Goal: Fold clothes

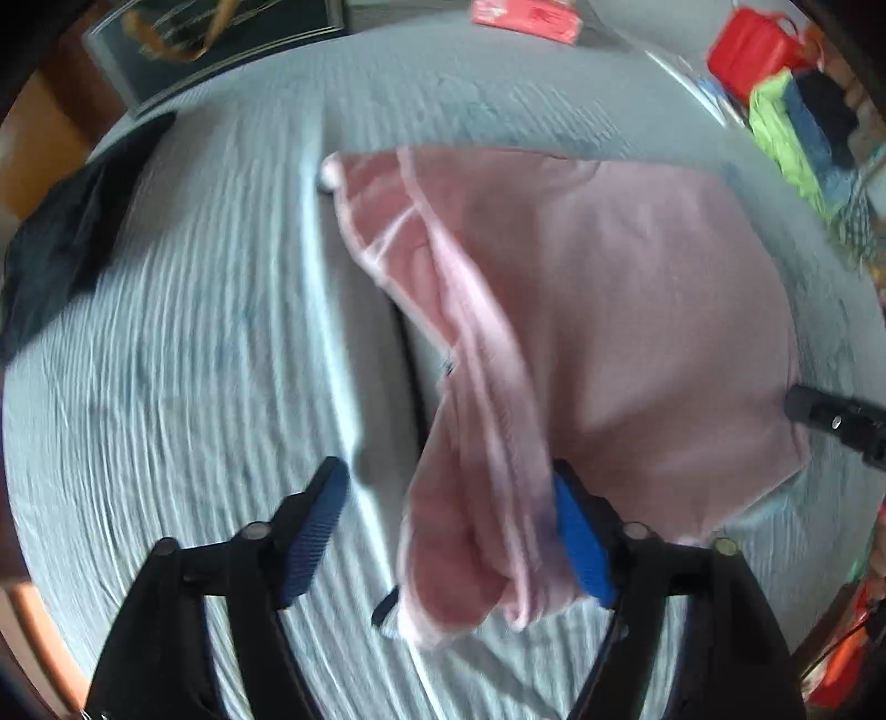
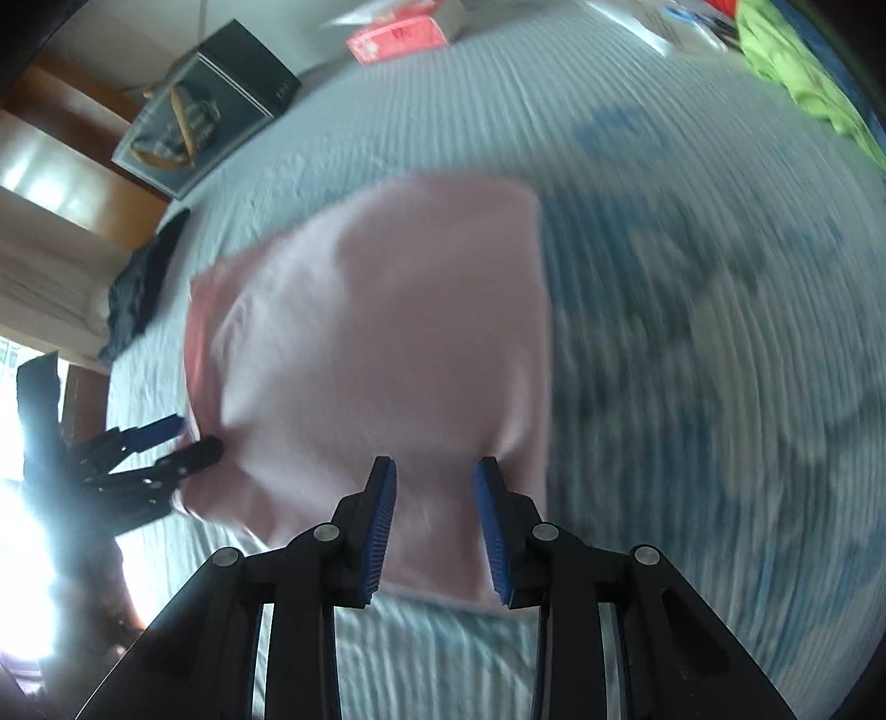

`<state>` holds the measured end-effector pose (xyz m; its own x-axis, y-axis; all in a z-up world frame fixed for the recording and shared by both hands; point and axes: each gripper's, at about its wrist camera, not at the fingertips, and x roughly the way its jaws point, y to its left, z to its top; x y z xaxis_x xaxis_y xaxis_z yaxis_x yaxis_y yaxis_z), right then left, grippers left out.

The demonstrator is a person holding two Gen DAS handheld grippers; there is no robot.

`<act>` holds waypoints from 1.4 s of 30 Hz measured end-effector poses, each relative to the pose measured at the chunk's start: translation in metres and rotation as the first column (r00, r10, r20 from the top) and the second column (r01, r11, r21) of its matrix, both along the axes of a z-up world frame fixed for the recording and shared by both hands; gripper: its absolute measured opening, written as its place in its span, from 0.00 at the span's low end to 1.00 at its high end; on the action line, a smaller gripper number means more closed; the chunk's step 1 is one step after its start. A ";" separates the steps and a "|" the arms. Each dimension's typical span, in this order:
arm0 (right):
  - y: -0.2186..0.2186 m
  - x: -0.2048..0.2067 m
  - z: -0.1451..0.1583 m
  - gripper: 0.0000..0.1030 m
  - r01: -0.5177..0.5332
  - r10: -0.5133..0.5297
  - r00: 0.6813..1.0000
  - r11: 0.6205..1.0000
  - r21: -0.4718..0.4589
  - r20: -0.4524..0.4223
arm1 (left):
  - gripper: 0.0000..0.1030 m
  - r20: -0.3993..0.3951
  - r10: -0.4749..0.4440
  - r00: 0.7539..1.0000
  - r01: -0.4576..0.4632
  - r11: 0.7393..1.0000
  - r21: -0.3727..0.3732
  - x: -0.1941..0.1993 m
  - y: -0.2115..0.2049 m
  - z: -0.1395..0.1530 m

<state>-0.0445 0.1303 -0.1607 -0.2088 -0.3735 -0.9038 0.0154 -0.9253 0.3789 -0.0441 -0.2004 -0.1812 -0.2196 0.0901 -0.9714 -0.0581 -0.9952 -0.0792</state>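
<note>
A pink garment (image 1: 637, 310) lies partly folded on the striped bed sheet (image 1: 194, 343). In the left wrist view my left gripper (image 1: 451, 487) is open, and a loose fold of the pink cloth hangs against its right blue pad (image 1: 581, 543). My right gripper (image 1: 830, 421) shows at the garment's right corner. In the right wrist view the pink garment (image 2: 376, 332) spreads ahead, and my right gripper (image 2: 434, 476) is open just over its near edge. The left gripper (image 2: 177, 443) shows at the garment's left edge.
A dark garment (image 1: 61, 238) lies at the left of the bed. A framed picture (image 2: 210, 116) and a red packet (image 2: 398, 33) sit at the far side. Green and blue clothes (image 1: 792, 127) are piled at the far right, by a red container (image 1: 753, 44).
</note>
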 end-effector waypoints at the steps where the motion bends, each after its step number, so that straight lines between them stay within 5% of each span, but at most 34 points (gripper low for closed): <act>1: 0.003 0.005 -0.001 0.29 0.011 -0.011 1.000 1.000 -0.005 0.002 | 0.76 0.000 0.022 1.000 -0.022 1.000 0.013 0.005 -0.006 0.000; 4: 0.009 0.013 0.000 0.30 0.050 -0.050 0.999 0.999 -0.021 -0.007 | 0.76 -0.032 0.089 0.996 -0.086 0.992 0.093 0.014 -0.024 0.010; 9: 0.023 0.013 0.019 0.57 0.111 -0.113 0.991 0.994 -0.022 -0.076 | 0.77 -0.088 0.147 0.985 -0.138 0.985 0.101 0.014 -0.032 0.021; 14: 0.027 -0.001 0.025 0.57 0.123 -0.124 0.987 0.992 -0.018 -0.102 | 0.78 -0.036 0.117 0.992 -0.115 0.993 0.040 0.002 -0.012 -0.007; 19: 0.019 -0.013 0.020 0.57 0.105 -0.104 0.988 0.995 0.000 -0.117 | 1.00 -0.069 0.140 0.988 -0.141 0.990 -0.009 0.004 -0.004 -0.014; 29: 0.007 -0.022 0.007 0.57 0.094 -0.088 0.986 0.995 0.039 -0.144 | 1.00 -0.076 0.123 0.990 -0.124 0.992 -0.012 0.006 -0.003 -0.021; 32: 0.012 -0.019 0.012 0.54 0.118 -0.111 0.978 0.992 0.032 -0.177 | 0.83 -0.080 0.101 0.992 -0.103 0.995 -0.010 0.005 0.002 -0.019; 38: 0.011 -0.025 0.010 0.49 0.104 -0.097 0.980 0.994 0.034 -0.172 | 0.77 -0.085 0.084 0.993 -0.083 0.996 0.011 -0.001 0.005 -0.022; 42: 0.001 -0.027 0.004 0.28 0.080 -0.068 0.986 0.994 0.073 -0.153 | 0.42 -0.072 0.036 0.997 -0.032 0.998 0.053 -0.002 0.014 -0.019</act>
<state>-0.0718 0.1310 -0.1569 -0.3690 -0.2806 -0.8861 -0.0035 -0.9529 0.3032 -0.0463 -0.1866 -0.2004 -0.2938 0.1310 -0.9468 -0.0320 -0.9914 -0.1272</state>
